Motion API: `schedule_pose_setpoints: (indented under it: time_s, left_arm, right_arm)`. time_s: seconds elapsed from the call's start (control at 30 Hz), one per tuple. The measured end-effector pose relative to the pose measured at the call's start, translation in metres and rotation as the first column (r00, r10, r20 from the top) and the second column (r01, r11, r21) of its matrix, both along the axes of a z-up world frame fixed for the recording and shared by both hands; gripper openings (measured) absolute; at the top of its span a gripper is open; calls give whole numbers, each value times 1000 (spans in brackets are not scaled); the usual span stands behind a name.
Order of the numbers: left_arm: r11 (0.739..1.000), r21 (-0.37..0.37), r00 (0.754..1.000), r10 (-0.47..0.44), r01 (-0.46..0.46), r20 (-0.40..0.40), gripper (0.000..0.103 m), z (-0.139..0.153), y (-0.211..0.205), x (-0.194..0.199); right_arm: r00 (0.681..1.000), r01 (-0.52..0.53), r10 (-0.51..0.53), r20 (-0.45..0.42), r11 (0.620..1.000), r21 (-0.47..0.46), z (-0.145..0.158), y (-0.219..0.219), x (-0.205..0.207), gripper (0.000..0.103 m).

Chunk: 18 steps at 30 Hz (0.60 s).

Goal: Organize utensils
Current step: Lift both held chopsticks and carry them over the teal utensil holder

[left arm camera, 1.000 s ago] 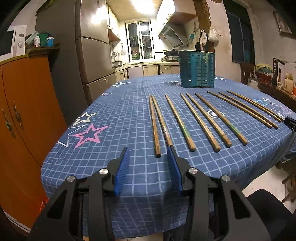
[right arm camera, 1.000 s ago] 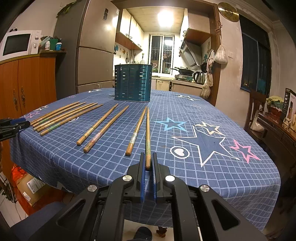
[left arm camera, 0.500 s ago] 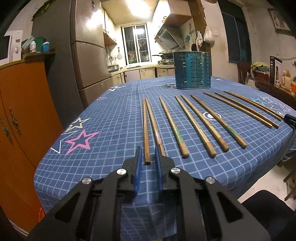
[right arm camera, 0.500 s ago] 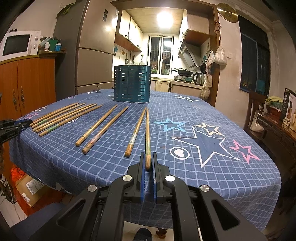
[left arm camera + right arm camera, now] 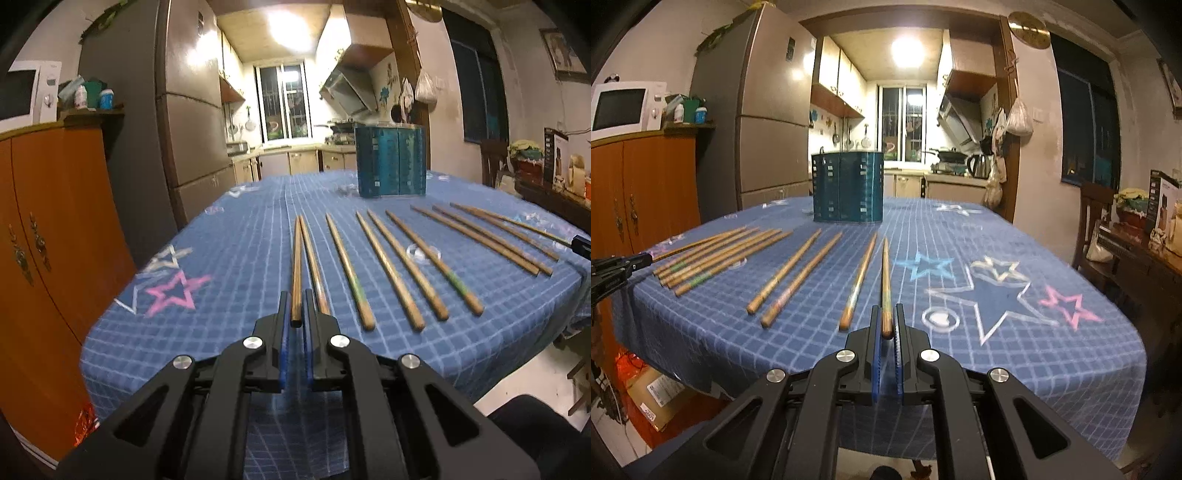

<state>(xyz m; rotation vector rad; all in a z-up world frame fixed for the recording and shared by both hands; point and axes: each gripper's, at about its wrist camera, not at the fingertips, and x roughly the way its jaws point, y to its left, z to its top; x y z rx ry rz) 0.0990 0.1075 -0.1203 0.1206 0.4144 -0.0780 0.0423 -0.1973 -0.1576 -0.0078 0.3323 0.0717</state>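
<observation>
My left tool (image 5: 295,325) has just closed on the leftmost chopstick (image 5: 296,269); my right tool (image 5: 886,328) grips the rightmost chopstick (image 5: 885,280) on the tabletop (image 5: 960,240).

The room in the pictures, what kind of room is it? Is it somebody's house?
Most likely a home kitchen and dining room. A tall fridge stands by the wall, a microwave sits on an orange cabinet, and a stove with a kettle is at the back. Chopsticks lie on a table with a starry blue cloth.
</observation>
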Motion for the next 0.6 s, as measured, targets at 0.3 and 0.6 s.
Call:
schedule_pose_setpoints:
  time_s: [0.3, 0.6]
  left_arm:
    - [1000, -13, 989, -20, 22, 146, 5, 72, -2, -2]
    - [997, 15, 965, -81, 80, 249, 5, 151, -22, 55]
  right_arm:
    - [991, -13, 18, 133, 999, -35, 62, -6, -8, 7]
    - [969, -83, 101, 226, 993, -88, 151, -14, 43, 7]
